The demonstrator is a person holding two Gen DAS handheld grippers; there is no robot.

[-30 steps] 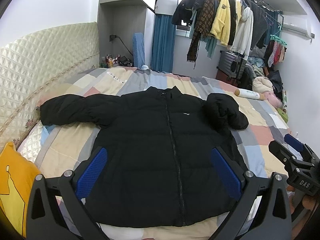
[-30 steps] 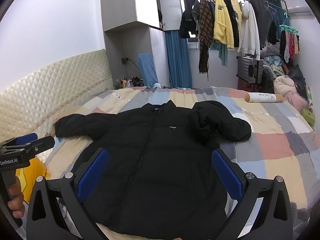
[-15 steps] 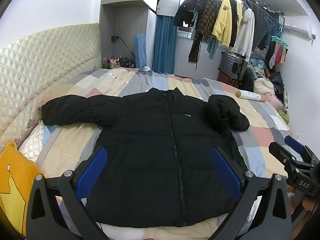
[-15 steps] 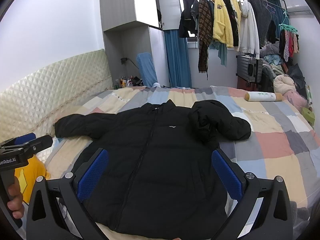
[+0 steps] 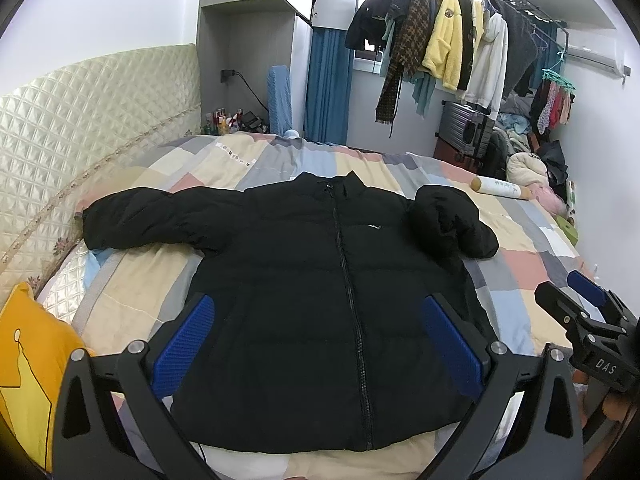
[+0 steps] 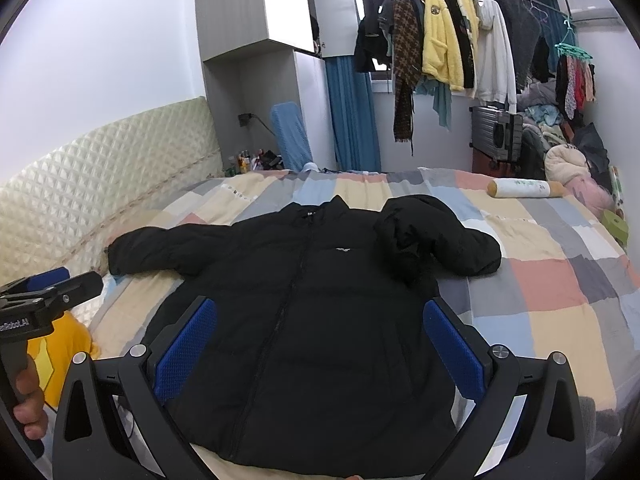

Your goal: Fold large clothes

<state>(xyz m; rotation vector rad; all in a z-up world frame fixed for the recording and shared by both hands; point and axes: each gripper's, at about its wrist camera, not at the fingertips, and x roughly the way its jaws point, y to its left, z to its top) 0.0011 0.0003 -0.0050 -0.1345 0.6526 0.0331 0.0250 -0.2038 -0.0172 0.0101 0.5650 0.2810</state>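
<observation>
A black puffer jacket [image 5: 320,280] lies flat, front up and zipped, on the patchwork bed; it also shows in the right wrist view [image 6: 304,320]. Its left sleeve [image 5: 140,220] stretches out toward the headboard. Its right sleeve [image 5: 452,220] is bunched and folded in near the shoulder. My left gripper [image 5: 320,344] is open and empty, held above the jacket's hem. My right gripper [image 6: 320,344] is open and empty, also above the hem. Each gripper shows at the edge of the other's view: the right one in the left wrist view [image 5: 588,320], the left one in the right wrist view [image 6: 52,292].
A quilted headboard [image 5: 80,120] runs along the left. A yellow pillow [image 5: 28,360] lies at the near left. A rolled white bolster [image 5: 500,188] and soft items sit at the far right of the bed. Clothes hang on a rack [image 5: 460,48] at the back.
Both grippers have drifted slightly, raising the views a little. The jacket has not moved and both grippers stay open.
</observation>
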